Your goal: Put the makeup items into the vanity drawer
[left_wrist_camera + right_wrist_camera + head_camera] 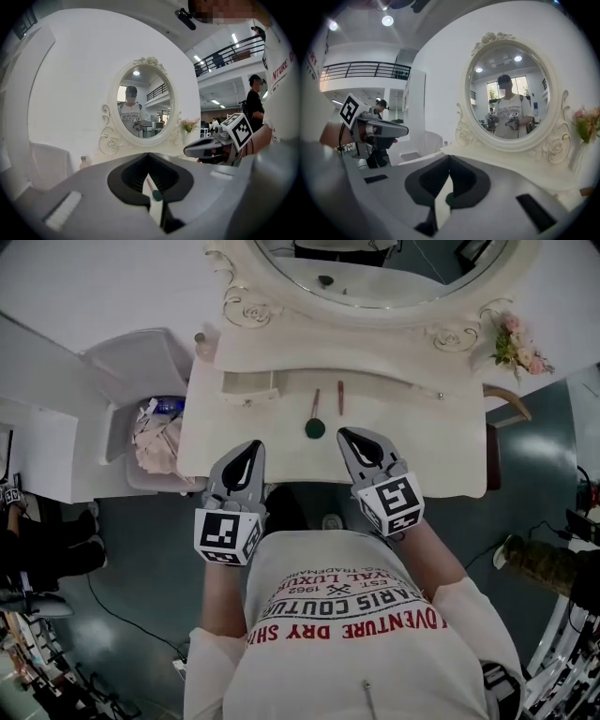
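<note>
Two grippers are held side by side over the near part of one white vanity table point(427, 448). These are the left gripper point(255, 444) and the right gripper point(345, 433). The jaws of each are closed tip to tip, and nothing is gripped.

Two makeup items are laid on the tabletop just beyond the tips, roughly between the two grippers. One is a brush point(315, 426) with a round green head. The other is a thin reddish-brown stick point(340, 397), set just beside the brush and not touching it. What kind of stick it is cannot be made out.

One small drawer point(251, 388) is seen at the left of the raised back shelf, apparently pulled a little way out. Its inside is not shown.

One oval mirror point(394, 287) is cut off by the top edge of the head view. One bin point(114, 432) holding crumpled paper is placed left of the table. One small bottle point(200, 341) and one spray of flowers point(520, 345) are set at the table's back corners. The table's front edge is partly hidden by the person's shirt.
</note>
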Motion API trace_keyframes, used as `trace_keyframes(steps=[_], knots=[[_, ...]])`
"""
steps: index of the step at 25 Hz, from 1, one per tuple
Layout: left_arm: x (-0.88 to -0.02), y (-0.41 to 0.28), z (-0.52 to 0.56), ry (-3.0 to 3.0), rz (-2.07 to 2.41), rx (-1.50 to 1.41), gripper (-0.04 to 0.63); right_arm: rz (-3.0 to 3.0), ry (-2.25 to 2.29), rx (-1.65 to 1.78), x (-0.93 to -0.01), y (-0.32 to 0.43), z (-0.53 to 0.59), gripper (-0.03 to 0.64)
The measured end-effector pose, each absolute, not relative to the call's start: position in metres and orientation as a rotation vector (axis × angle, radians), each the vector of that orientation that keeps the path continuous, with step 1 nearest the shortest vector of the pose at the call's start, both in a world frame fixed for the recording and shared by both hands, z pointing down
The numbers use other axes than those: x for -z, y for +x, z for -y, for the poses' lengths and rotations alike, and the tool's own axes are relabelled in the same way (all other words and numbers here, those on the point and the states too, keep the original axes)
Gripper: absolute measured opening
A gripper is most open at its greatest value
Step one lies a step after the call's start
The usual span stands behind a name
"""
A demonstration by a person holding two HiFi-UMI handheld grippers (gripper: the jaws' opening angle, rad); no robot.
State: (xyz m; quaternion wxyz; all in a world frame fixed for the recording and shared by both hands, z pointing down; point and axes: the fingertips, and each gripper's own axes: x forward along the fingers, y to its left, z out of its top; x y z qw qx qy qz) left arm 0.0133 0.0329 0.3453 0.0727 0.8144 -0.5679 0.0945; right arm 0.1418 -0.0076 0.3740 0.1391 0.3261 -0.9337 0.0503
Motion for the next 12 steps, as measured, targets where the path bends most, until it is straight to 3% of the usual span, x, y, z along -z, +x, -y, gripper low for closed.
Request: trace_keyframes(steps=[12], knots=[[-0.389,-0.005,0.091,2.578,1.372,-0.332,0.009,2.382,1.064,-0.422,-0.462,0.130,0.102,0.008]])
